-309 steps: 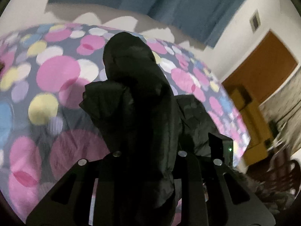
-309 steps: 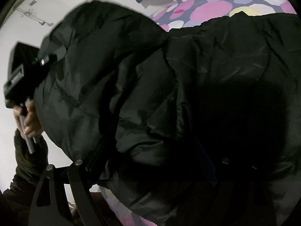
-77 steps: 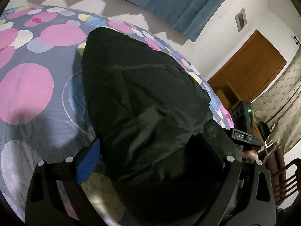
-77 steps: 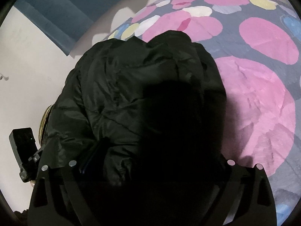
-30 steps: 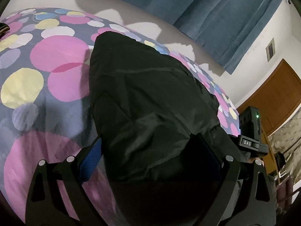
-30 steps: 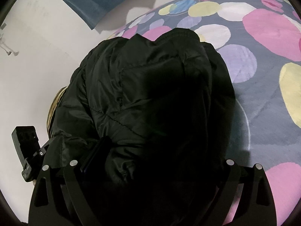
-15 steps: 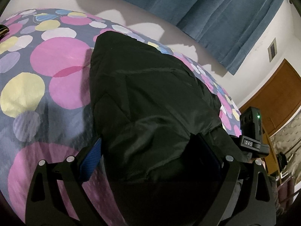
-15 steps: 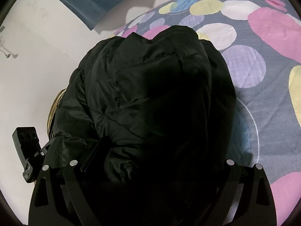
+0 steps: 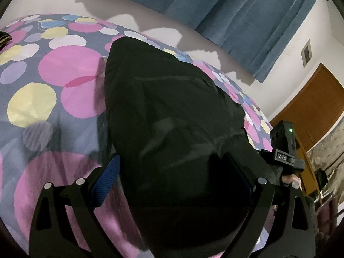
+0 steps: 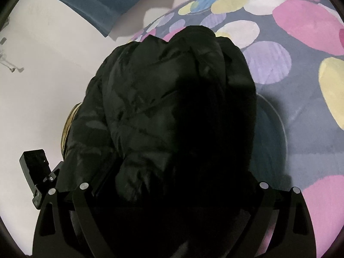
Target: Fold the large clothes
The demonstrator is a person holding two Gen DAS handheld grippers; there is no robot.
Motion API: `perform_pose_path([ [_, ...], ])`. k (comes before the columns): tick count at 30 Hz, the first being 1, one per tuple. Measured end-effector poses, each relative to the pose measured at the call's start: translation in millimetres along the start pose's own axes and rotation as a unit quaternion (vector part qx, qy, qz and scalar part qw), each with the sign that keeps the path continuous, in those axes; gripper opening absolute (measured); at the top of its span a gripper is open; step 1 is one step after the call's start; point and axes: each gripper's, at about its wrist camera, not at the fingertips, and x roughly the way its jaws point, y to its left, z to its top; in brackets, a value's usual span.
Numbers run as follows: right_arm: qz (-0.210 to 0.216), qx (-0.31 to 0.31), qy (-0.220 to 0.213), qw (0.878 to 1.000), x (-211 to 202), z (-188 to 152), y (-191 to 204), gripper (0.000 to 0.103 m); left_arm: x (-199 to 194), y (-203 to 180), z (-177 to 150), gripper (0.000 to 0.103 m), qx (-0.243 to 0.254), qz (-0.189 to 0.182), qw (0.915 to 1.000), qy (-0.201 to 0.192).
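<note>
On the bed, as the left wrist view has it, a black padded jacket [image 9: 169, 116] lies in a long, bulky bundle on the polka-dot bedspread [image 9: 43, 99], its far end pointing toward the blue curtain [image 9: 236, 10] behind the bed. The left gripper [image 9: 172, 172] straddles the jacket's near end: a blue-padded finger shows on one side of the cloth, a dark one on the other, with a thick wad between them. The fingers are set wide yet full of fabric, so they read as pinching the jacket, not closed to a point. Beside the jacket's near end, toward the brown door [image 9: 311, 111], the other gripper's body is visible.

From the right wrist view, the same jacket [image 10: 167, 107] fills the centre, puffed and creased, with the bedspread [image 10: 301, 43] on the side away from the white wall [image 10: 43, 64]. The right gripper [image 10: 172, 193] has the jacket's near end heaped over it; its fingertips are buried in dark cloth, so I cannot tell whether they are clamped.

By the look of it, the jacket is soft, springy and fairly light for its bulk, with a smooth shell likely to slide. A deep hold through several layers at the near corners, not a shallow pinch of shell, seems safest.
</note>
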Motion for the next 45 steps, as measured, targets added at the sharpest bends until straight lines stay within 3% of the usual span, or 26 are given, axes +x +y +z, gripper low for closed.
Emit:
perform_pose_path([
  [11,-0.007,-0.024,0.0,1.0,-36,-25,7,0.093,-9,-22,-13,0.094,0.047,0.013,0.9988,0.0],
  [21,0.011,0.001,0.019,1.0,-15,-26,-12,0.093,-6,-21,-20,0.094,0.043,0.029,0.9987,0.003],
  [26,0.011,0.001,0.007,1.0,-7,-24,-16,0.092,-3,-22,-23,0.094,0.052,0.037,0.998,-0.004],
  [27,0.006,0.0,0.005,1.0,-6,-24,-15,0.09,-2,-21,-24,0.094,0.052,0.038,0.9979,-0.004],
  [30,0.014,0.0,0.008,1.0,-5,-29,-10,0.072,-2,-23,-26,0.093,0.057,0.041,0.9975,-0.006],
  [45,0.026,0.01,-0.014,1.0,-17,-45,-6,0.072,-8,-27,-28,0.09,0.046,0.058,0.9971,-0.018],
])
